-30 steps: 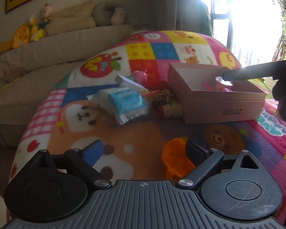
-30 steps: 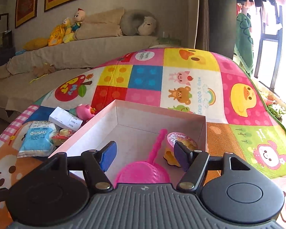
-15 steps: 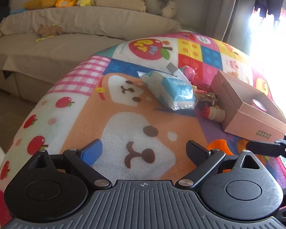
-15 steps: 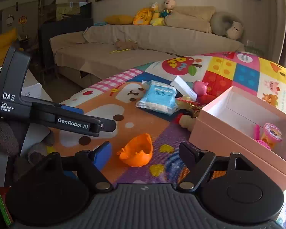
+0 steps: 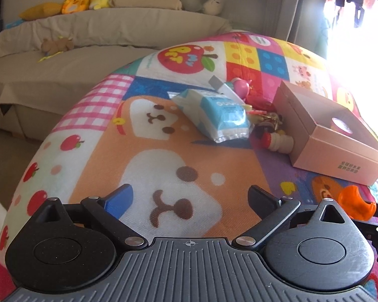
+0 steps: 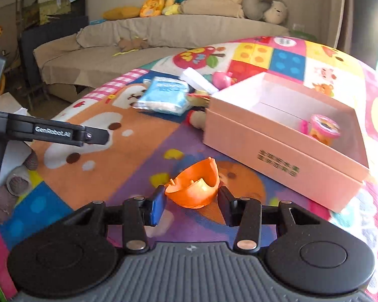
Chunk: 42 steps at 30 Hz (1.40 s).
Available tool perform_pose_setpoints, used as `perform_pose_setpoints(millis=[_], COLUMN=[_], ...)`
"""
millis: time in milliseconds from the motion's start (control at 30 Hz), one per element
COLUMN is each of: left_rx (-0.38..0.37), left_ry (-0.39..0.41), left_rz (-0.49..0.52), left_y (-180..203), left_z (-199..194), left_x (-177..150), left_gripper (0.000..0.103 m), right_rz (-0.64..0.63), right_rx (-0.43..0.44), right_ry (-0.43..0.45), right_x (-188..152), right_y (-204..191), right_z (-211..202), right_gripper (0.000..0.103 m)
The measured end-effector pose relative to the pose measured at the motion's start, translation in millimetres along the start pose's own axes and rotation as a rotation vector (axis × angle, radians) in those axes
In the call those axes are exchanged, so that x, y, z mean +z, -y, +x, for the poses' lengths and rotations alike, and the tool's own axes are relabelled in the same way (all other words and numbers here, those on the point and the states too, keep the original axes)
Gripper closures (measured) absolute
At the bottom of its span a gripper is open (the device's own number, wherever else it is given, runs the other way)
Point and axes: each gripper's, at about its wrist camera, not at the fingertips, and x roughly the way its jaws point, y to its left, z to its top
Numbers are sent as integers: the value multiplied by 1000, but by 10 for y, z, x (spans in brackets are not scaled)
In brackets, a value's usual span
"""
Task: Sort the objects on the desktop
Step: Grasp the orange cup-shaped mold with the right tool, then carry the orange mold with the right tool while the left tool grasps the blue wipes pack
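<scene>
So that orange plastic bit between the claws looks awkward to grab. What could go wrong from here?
The orange shell is curved, open and tilted, and the right gripper, whose jaws have just been closing, has only its near rim between the fingers. It could pop out or twist as they squeeze.

The pink box sits close ahead, with a toy cup already inside. A low carry might catch its front wall.

The left gripper hangs open close alongside, so the two could bump.
</scene>
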Motion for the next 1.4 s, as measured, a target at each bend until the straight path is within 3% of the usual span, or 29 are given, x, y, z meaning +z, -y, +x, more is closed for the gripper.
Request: perform_pose_setpoints(millis=[100, 233, 367, 467, 567, 700, 833, 1100, 1233, 1400], left_rx=[-22, 37, 66, 113, 98, 84, 31, -191, -211, -158], left_ry=[28, 71, -31, -62, -69, -59, -51, -104, -100, -89], left_rz=[11, 62, 50, 63, 85, 119, 137, 216, 245, 226], left_y=[167, 421, 508, 520, 519, 529, 524, 591, 633, 634], left_z=[147, 470, 898, 1039, 1019, 877, 523, -197, -286, -184], left_x=[260, 622, 836, 833, 771, 680, 467, -165, -284, -279], left_gripper=[3, 3, 3, 22, 36, 44, 45, 43, 36, 14], right_rz=[79, 121, 156, 193, 243, 264, 266, 249, 240, 223], right_rx=[-55, -117, -126, -119, -111, -104, -111, -114, -120, -132], right_ry=[19, 95, 115, 123, 110, 101, 102, 80, 72, 64], right_x=[-124, -216, -263, -268, -264, -268, -270, -247, -248, -239], right_y=[220, 298, 330, 387, 460, 477, 471, 450, 438, 409], right_z=[-121, -236, -249, -250, -215, -200, -202, -156, -152, -144], right_gripper=[57, 34, 27, 20, 19, 18, 13, 7, 6, 5])
